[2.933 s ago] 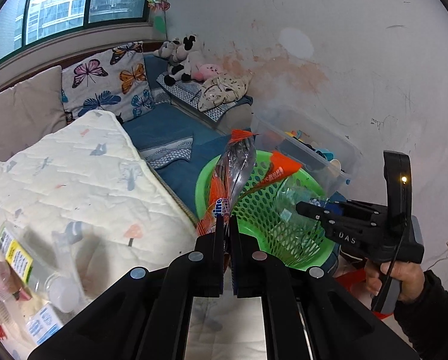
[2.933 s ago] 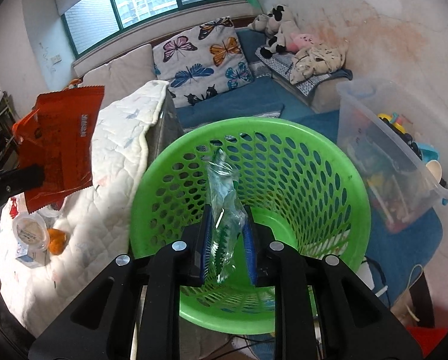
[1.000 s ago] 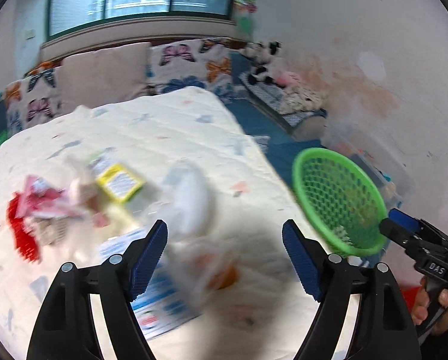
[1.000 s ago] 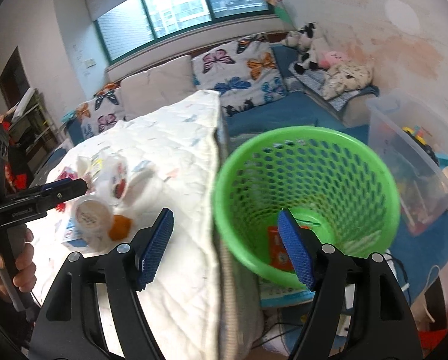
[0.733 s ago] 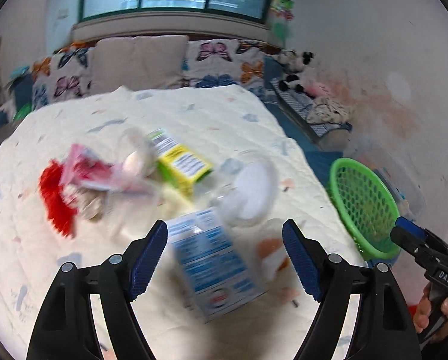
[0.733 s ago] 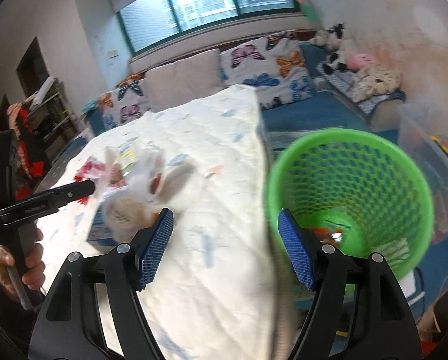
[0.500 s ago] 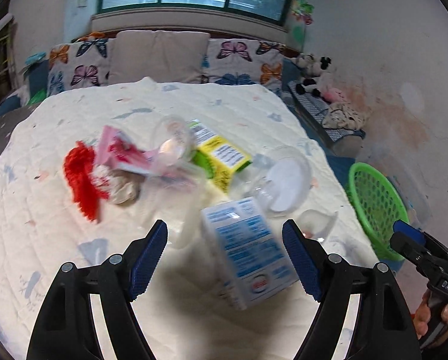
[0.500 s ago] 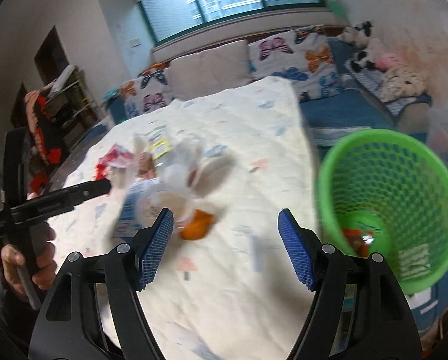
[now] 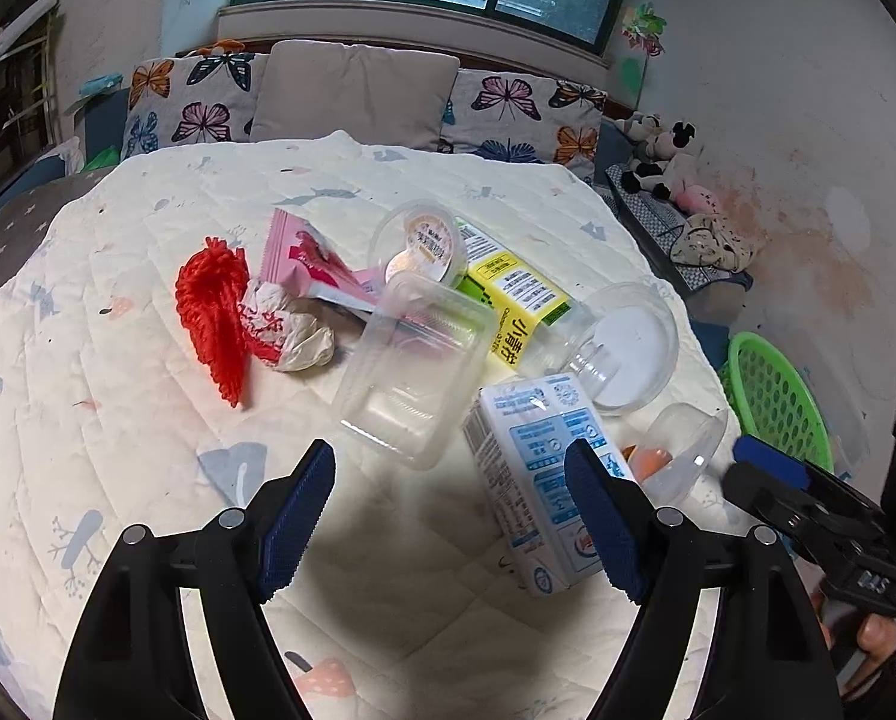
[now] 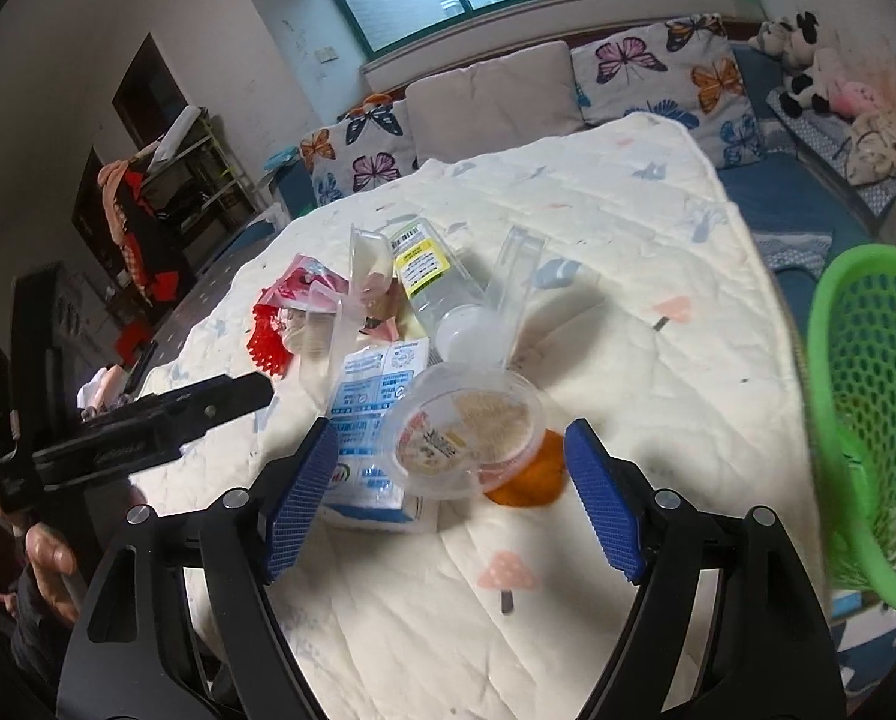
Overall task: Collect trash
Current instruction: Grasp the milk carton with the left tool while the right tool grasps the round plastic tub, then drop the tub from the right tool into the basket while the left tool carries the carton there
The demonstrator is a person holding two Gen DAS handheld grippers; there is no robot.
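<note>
Trash lies piled on the quilted bed (image 9: 148, 420): a clear plastic tray (image 9: 412, 366), a blue-and-white carton (image 9: 538, 474), a yellow carton (image 9: 508, 294), a pink wrapper (image 9: 310, 264), red yarn (image 9: 214, 306) and crumpled paper (image 9: 292, 330). My left gripper (image 9: 448, 462) hovers open just short of the tray and carton, nothing between its pads. My right gripper (image 10: 451, 438) is opening its jaws. A clear lidded cup (image 10: 466, 432) and an orange scrap (image 10: 526, 480) lie on the quilt ahead between the fingers, untouched. The green basket (image 10: 868, 420) stands off the bed's right edge.
Butterfly cushions (image 9: 508, 114) and a grey pillow (image 9: 352, 90) line the far side under the window. Plush toys (image 9: 658, 150) sit at the right wall. The other gripper (image 10: 232, 393) and a person's hand (image 10: 52, 558) are at the left of the right wrist view.
Both grippers let go of their wrappers into the green basket, opened, and swung left from it to the trash pile on the bed. The pile now sits close ahead of both.
</note>
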